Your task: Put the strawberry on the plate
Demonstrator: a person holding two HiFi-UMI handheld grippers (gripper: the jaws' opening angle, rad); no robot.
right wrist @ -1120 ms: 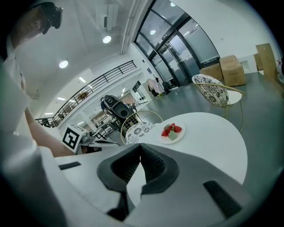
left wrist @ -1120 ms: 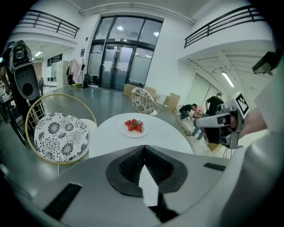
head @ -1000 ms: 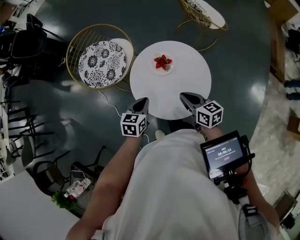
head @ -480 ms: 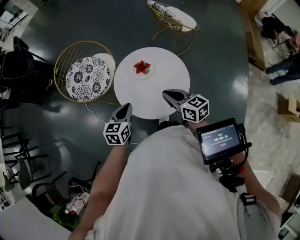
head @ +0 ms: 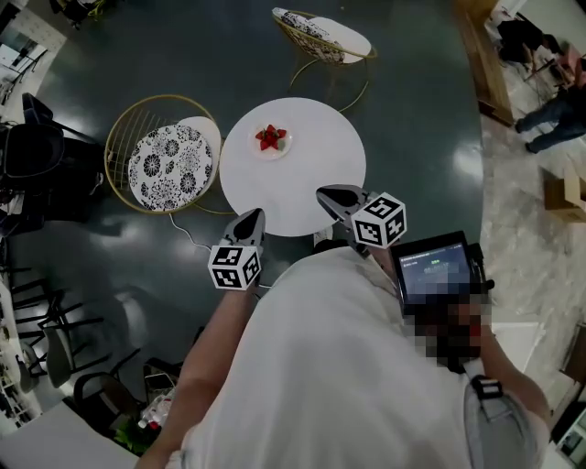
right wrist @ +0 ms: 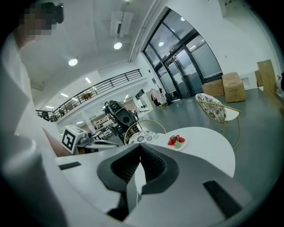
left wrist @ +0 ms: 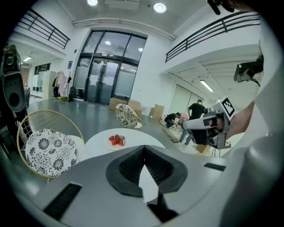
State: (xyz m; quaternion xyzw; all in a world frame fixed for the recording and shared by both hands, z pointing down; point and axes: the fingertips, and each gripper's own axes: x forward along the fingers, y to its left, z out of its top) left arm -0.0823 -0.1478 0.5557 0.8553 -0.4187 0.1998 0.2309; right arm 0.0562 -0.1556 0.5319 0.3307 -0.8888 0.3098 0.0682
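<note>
- Strawberries [head: 269,137] lie heaped on the small plate [head: 285,145], far side of the round white worktop [head: 311,174]; no loose berry seen
- Left gripper [head: 253,218] and right gripper [head: 324,193]: fingers pressed together, nothing between them, at the near edge, well apart from the plate
- Risk: a long reach may nudge the plate or topple the heap
- Risk: closed fingers would push berries, not pick them

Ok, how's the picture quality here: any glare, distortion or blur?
Head view: dim, with the white table bright and sheen on the dark floor. Left and right gripper views: strong fisheye bending, black corners, ceiling lights blown out.
</note>
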